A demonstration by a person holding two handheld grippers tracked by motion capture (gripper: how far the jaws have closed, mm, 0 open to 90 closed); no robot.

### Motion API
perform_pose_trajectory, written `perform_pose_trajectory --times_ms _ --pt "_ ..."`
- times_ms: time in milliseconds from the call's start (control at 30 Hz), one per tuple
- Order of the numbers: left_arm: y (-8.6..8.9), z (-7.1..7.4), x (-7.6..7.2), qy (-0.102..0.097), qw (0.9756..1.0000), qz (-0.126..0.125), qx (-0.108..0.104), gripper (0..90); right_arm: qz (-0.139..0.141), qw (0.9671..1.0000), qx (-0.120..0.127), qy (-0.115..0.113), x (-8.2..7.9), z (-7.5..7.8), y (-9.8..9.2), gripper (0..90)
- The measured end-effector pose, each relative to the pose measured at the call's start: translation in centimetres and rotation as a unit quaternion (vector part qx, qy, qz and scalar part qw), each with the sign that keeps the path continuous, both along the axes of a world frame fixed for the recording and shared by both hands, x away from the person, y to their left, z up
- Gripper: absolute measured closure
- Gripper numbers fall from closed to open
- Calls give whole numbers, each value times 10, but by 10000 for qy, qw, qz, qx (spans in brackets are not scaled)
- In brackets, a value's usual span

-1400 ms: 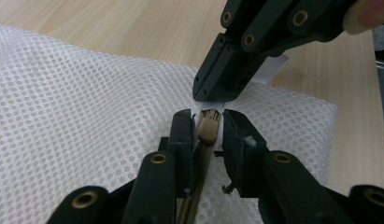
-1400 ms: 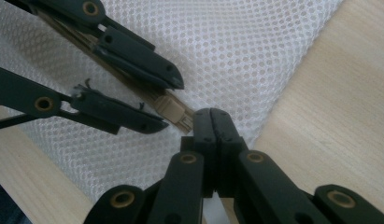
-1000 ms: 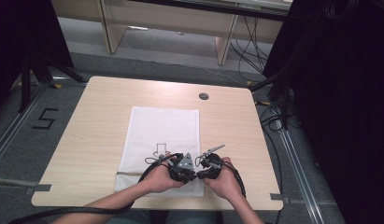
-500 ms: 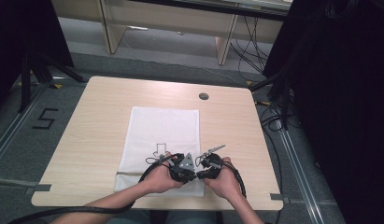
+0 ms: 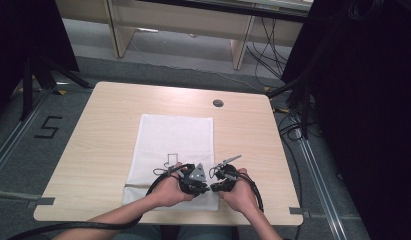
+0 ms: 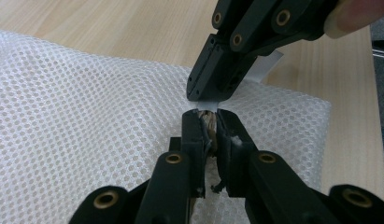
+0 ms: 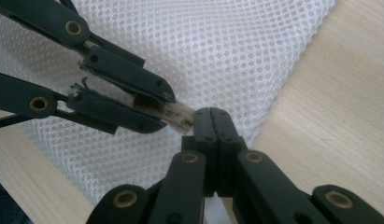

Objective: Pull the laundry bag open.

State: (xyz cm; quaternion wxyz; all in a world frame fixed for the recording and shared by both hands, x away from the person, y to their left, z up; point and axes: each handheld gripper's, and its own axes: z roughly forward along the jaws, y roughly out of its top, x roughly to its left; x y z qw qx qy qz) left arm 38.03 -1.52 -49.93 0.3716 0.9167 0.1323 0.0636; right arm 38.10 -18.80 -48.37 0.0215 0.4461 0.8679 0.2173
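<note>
One white mesh bag [image 5: 173, 150] lies flat on the wooden surface [image 5: 93, 130], in the centre of the high view and running toward the lower edge of the frame. Both hand-held grippers work at its near right corner, in the lower middle of that frame.

Left hand-held gripper [image 6: 207, 115]: jaws narrow, clamped on a small brownish piece [image 6: 209, 120] at the bag's edge, seen in the centre of the left gripper view. What the piece is cannot be told; it may be a zipper pull or a toggle. Judged purpose: the clamp anchors the closure end so the fabric does not slide.

Right hand-held gripper [image 7: 213, 116]: jaws fully closed, tips meeting the free end of the same brownish piece in the centre of the right gripper view. A white strip [image 6: 262, 70] shows behind these jaws in the upper middle of the left gripper view; whether they pinch it cannot be told. Judged purpose: the two tips meet head-on so that one holds while the other pulls.

Count:
- mesh bags: one
- hand-held grippers: two
- brownish pieces: one
- white strips: one
- round grommet [image 5: 218, 103] in the surface, upper centre of the high view: one
</note>
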Motion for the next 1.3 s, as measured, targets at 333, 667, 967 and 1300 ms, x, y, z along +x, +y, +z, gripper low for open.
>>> perform_pose_trajectory --times_ms 333,667,967,1300 --pt "1 0 -3 54 9998 124 -166 818 -36 10000 8 -8 0 0 0 900" --pt "2 -1 -3 111 9995 176 -221 817 -47 10000 65 43 0 0 0 900" --pt "8 2 -2 -2 10000 52 -79 817 -51 10000 12 -9 0 0 0 900" --pt "9 -1 -4 135 9992 217 -308 817 -52 10000 31 15 1 0 -1 900"
